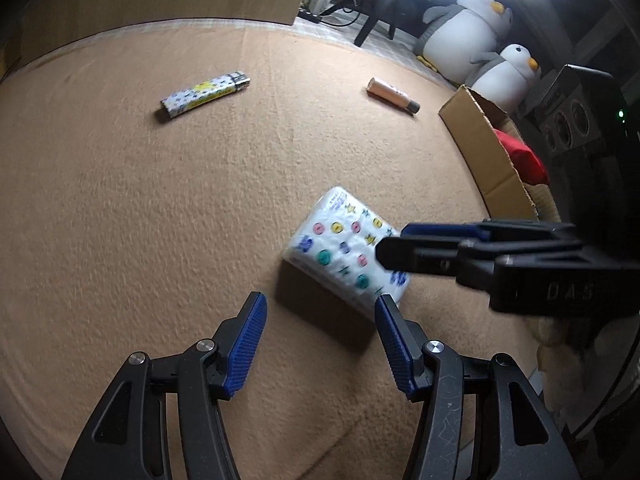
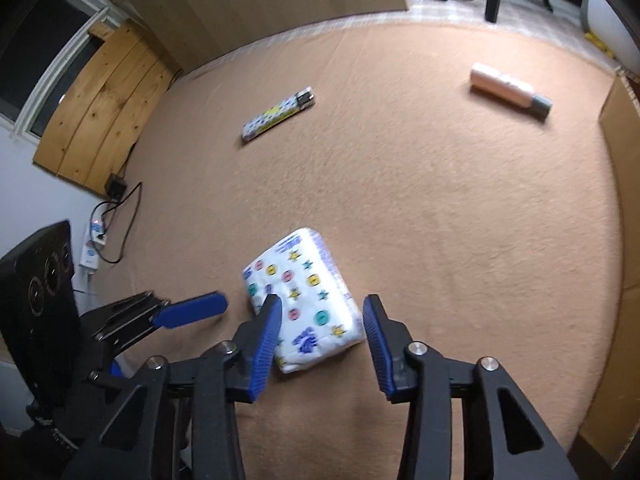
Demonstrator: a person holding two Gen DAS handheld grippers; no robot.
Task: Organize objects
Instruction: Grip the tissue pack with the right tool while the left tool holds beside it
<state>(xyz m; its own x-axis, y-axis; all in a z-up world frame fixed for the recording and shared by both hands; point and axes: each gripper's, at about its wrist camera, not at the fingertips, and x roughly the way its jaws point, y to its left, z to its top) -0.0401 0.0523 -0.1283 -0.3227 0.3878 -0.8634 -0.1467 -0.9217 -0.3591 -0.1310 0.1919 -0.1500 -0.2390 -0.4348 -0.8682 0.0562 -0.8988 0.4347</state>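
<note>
On the tan blanket, nearest the claws: a tissue pack lies flat between the two tools.
Right claw: jaws apart, blue ribbed pads on either side of the pack's near end; its left pad overlaps the pack's near-left edge in the right wrist view, but I cannot tell whether it touches.
Right claw from the other side: it comes in from the right over the pack's right half, a blue pad behind and a black finger in front; from this angle I cannot tell the gap.
Left claw: jaws wide apart, holding nothing, just short of the pack's near edge; its right pad sits by the pack's near-right corner.
Left claw in the right wrist view: one blue pad shows just left of the pack; the rest is hidden.
Tissue pack look: soft white plastic-wrapped block, printed with pink, yellow and green round buttons, small stars and blue patches; slightly blurred, turned at an angle to both claws.
Lighter: long, patterned white, blue and yellow with a metal head, lying well beyond the pack to the far left.
Tube: pale pink with a grey cap, lying on its side at the far right.
Cardboard box: open, at the blanket's right edge, something red inside.
Blanket: tan, fuzzy, covers the whole work surface.
Behind: two plush penguins beside the box.
</note>
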